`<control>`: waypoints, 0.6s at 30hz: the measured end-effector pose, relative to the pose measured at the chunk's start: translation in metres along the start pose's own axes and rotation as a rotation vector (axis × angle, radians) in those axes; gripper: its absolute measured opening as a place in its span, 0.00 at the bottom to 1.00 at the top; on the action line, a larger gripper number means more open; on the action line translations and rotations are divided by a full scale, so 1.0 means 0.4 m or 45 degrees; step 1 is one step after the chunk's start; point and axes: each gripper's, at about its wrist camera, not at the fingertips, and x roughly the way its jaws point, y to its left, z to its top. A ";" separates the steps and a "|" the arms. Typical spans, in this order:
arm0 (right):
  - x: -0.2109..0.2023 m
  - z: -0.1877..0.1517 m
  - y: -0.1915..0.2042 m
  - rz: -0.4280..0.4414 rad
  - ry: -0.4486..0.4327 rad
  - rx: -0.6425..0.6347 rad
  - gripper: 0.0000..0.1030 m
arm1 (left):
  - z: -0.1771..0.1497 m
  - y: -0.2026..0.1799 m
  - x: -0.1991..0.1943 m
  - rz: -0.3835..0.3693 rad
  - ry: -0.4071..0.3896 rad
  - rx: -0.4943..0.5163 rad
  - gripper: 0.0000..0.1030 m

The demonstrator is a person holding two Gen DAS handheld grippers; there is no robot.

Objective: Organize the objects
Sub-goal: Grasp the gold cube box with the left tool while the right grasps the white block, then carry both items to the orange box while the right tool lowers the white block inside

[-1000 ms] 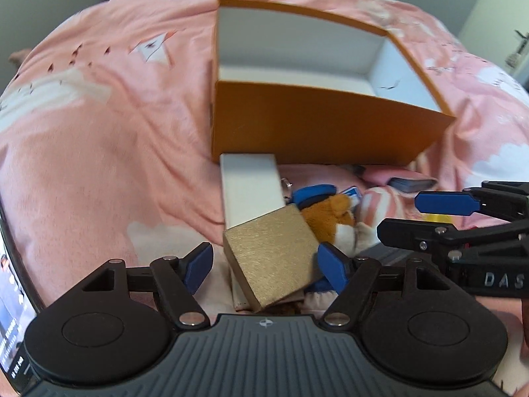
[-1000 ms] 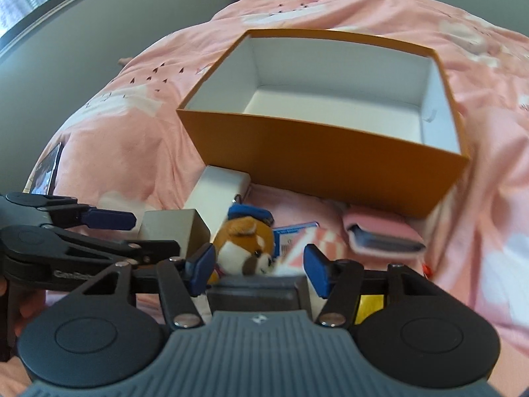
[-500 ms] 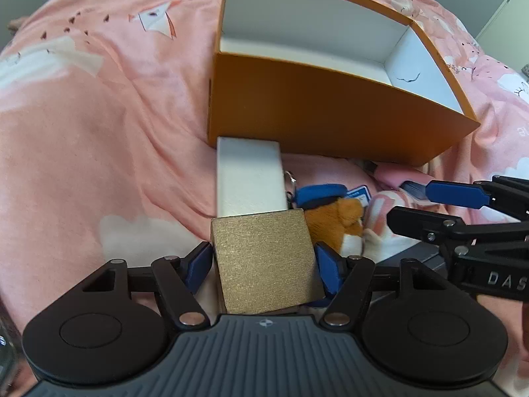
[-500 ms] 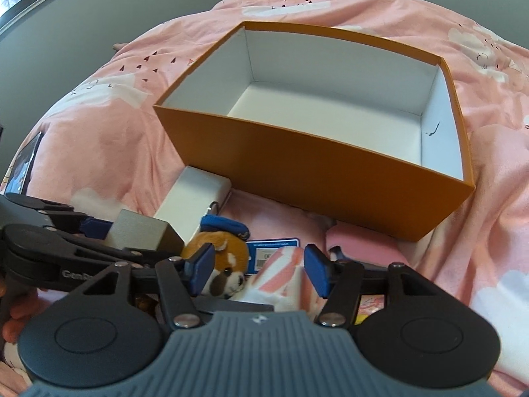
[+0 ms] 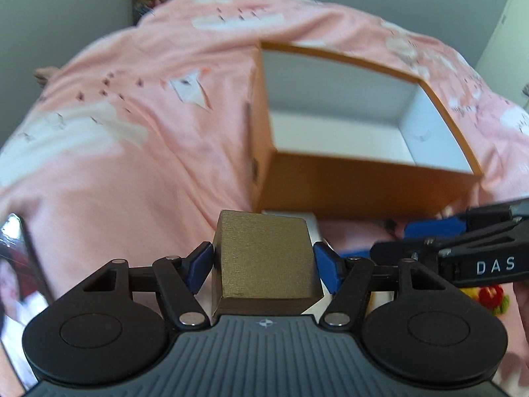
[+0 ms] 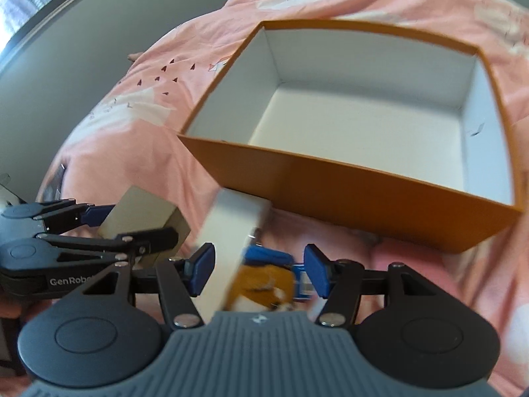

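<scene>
My left gripper [image 5: 264, 261] is shut on a gold cube box [image 5: 264, 261] and holds it above the pink bedspread, short of the orange box [image 5: 360, 188]. The same gold box shows in the right wrist view [image 6: 142, 211] between the left gripper's fingers. The orange box [image 6: 357, 188] is open, white inside and empty. My right gripper [image 6: 259, 268] is open over a small plush toy [image 6: 261, 284] with a blue cap and beside a white rectangular box [image 6: 231, 231], both lying in front of the orange box. The right gripper's fingers show in the left wrist view [image 5: 433, 228].
A pink bedspread [image 5: 132, 152] covers the bed. A phone or tablet [image 5: 16, 281] lies at the left edge. A blue-and-white card [image 6: 302, 284] lies by the plush toy. Grey walls and a window [image 6: 33, 0] are behind.
My left gripper has closed on the gold box and lifted it off the bed. My right gripper has moved forward and lower over the plush toy, staying open.
</scene>
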 end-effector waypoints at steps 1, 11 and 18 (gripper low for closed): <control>0.011 0.013 0.005 0.033 0.017 0.021 0.60 | 0.008 0.009 -0.003 0.008 -0.015 -0.008 0.74; 0.160 0.090 0.067 0.098 0.210 0.116 0.61 | 0.054 0.099 -0.002 0.061 -0.084 -0.075 0.74; 0.258 0.107 0.071 -0.010 0.342 0.149 0.72 | 0.063 0.127 0.021 0.012 -0.079 -0.112 0.74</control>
